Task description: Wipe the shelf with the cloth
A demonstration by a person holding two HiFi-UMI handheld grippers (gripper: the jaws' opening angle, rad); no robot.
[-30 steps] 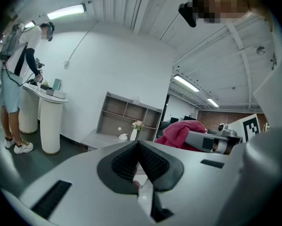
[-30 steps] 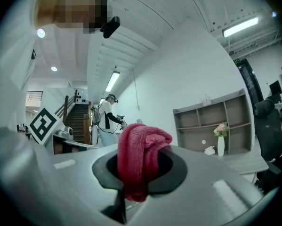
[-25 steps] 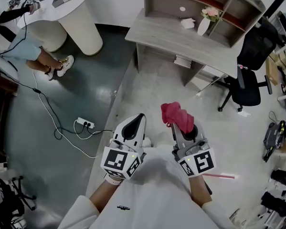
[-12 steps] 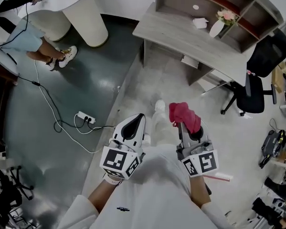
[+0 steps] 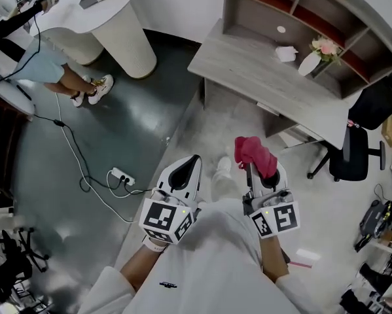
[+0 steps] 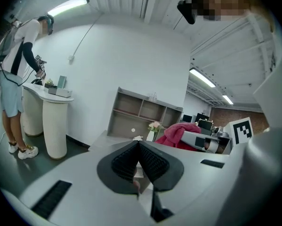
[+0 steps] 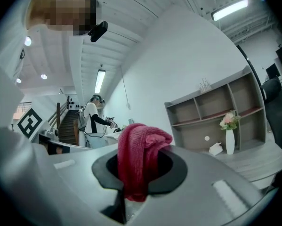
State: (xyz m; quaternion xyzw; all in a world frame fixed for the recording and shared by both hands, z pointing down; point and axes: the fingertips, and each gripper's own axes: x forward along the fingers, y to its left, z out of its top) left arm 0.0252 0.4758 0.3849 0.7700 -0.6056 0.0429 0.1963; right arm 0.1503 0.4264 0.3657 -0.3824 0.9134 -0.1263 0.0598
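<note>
Your right tool (image 5: 253, 170) is clamped on the red cloth (image 5: 256, 153). In the right gripper view the cloth sits bunched between the jaws, folded over their tips and hanging down into the gap. Your left tool (image 5: 194, 162) is beside it, jaws together with nothing between them; the ribbed pads (image 6: 151, 161) meet at the tip. You hold both tools close to your body, side by side but not touching, pointing forward, each with its marker cube (image 5: 165, 220) toward you.

Below them lies the pale floor (image 5: 202, 120), which turns dark and glossy to your left. On that dark part lies a white power strip (image 5: 121, 174), its cable trailing away.

Ahead and to your right stands the grey tabletop (image 5: 261, 70), well apart from the cloth. Near its back edge are a white vase (image 5: 310, 63) with pink flowers and, just beside it, a crumpled white piece (image 5: 286, 53); you cannot tell from here what that piece is. The shelf (image 5: 294, 5) rises from the back of the grey tabletop with open compartments, and a small white round thing (image 5: 281, 29) shows in its lower part. A black office chair (image 5: 355, 157) stands at the right end of the grey tabletop.

Far to your left, a person (image 5: 42, 61) stands at a white round tabletop (image 5: 110, 12) on a thick pillar.
</note>
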